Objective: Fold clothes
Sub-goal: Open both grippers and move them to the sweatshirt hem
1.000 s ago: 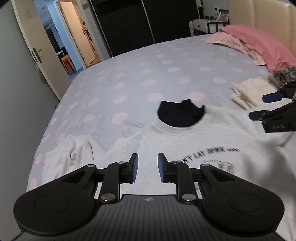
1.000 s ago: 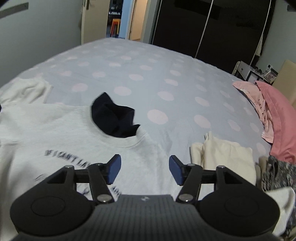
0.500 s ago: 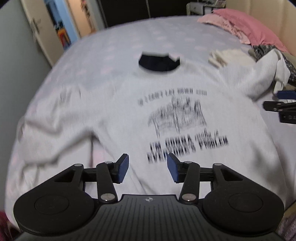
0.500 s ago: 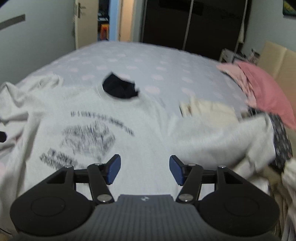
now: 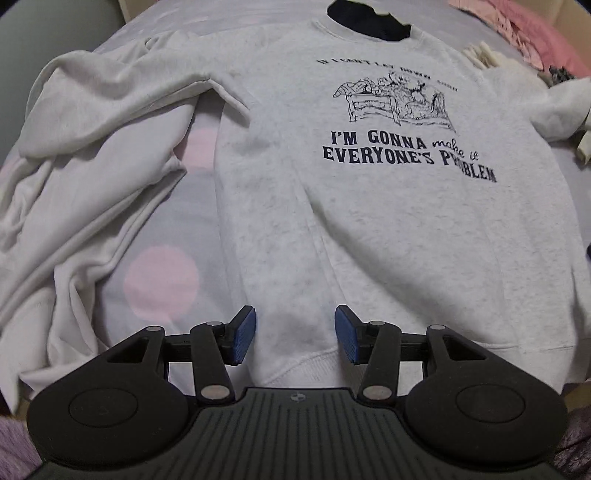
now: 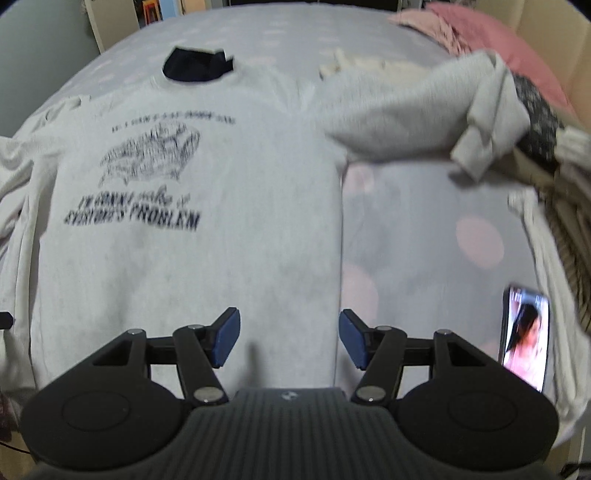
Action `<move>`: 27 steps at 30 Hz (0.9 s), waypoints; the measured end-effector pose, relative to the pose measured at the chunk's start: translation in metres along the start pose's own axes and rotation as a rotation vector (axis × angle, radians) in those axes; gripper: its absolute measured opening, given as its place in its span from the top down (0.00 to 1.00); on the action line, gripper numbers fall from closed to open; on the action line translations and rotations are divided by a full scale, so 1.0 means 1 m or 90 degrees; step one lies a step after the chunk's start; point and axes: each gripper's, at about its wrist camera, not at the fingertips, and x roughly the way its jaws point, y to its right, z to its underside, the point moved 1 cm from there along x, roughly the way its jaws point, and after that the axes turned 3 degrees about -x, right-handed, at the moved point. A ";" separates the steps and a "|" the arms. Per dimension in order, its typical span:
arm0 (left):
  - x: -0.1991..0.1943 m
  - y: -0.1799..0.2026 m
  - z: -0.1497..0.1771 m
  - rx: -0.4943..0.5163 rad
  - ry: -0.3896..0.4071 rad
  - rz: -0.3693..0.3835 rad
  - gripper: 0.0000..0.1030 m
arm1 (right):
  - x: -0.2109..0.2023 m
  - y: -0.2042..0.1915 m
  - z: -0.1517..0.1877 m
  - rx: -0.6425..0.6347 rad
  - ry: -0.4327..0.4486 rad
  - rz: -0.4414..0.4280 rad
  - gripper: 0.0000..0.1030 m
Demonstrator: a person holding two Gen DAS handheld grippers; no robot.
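Observation:
A pale grey sweatshirt (image 5: 369, 229) with dark printed lettering lies face up on the bed, neck far from me and hem near. Its left sleeve (image 5: 96, 147) is bunched in folds at the left; its right sleeve (image 6: 413, 110) stretches off to the right. My left gripper (image 5: 294, 334) hangs open over the hem's left part, nothing between its blue pads. Over the sweatshirt's lower right edge (image 6: 332, 280) my right gripper (image 6: 290, 338) stands open too, holding nothing.
The bedspread (image 5: 162, 280) is pale lilac with pink dots. A dark garment (image 6: 197, 64) lies by the neck. A cream folded piece (image 5: 484, 55), pink bedding (image 6: 480, 26) and a heap of clothes (image 6: 546, 125) sit at the right. A lit phone (image 6: 524, 338) lies at the near right.
Both grippers have drawn back from the collar end to the hem end and tipped downward. The left gripper's fingers have spread wider. The whole sweatshirt print has come into view.

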 end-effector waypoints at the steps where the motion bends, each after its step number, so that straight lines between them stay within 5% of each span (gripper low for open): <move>1: -0.002 0.002 0.002 0.000 0.006 0.000 0.56 | 0.002 -0.001 0.004 0.000 -0.009 0.001 0.39; 12: -0.021 0.039 0.024 0.081 0.072 -0.036 0.56 | 0.001 -0.019 0.015 -0.052 -0.013 0.005 0.36; 20: 0.025 0.033 0.029 0.073 0.001 -0.026 0.55 | 0.005 -0.019 0.022 -0.072 -0.029 0.011 0.34; 27: 0.009 0.007 0.023 0.028 -0.019 0.019 0.87 | 0.003 0.003 0.030 -0.023 -0.059 0.021 0.33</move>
